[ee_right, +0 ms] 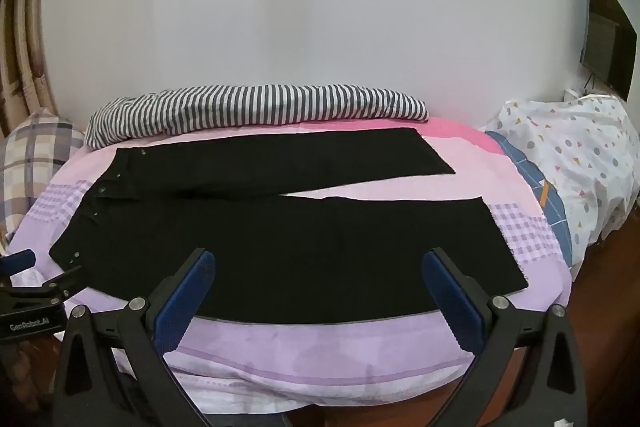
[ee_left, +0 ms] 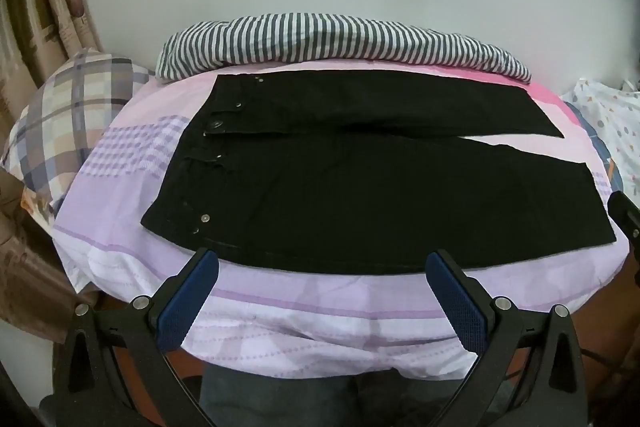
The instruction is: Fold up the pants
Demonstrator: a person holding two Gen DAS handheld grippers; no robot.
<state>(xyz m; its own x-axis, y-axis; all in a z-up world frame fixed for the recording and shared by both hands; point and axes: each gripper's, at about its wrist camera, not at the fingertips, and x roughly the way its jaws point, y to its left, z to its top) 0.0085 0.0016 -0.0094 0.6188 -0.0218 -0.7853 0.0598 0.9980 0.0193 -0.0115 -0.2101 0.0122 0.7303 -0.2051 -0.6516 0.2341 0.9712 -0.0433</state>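
One pair of black pants (ee_left: 360,187) lies flat on the bed (ee_left: 280,299), waistband to the left of both tools and the two legs running off to the right, parted by a thin wedge of sheet near the hems. Two tools are in view: the left tool (ee_left: 322,261) and the right tool (ee_right: 318,261), each with two blue-padded fingers spread wide and gripping nothing. Each hovers at the near edge of the bed, just short of the nearer leg; whether the fingertips touch the cloth cannot be told. Several metal rivets and one button (ee_left: 216,124) dot the waistband, too small to count surely. One striped blanket (ee_left: 340,39) is bunched along the far side beyond the pants. One plaid pillow (ee_left: 68,115) sits far left and one spotted white quilt (ee_right: 580,163) far right, both cut off by the lens edge. In the right wrist view the left tool shows only in part at the left edge, its label half readable.
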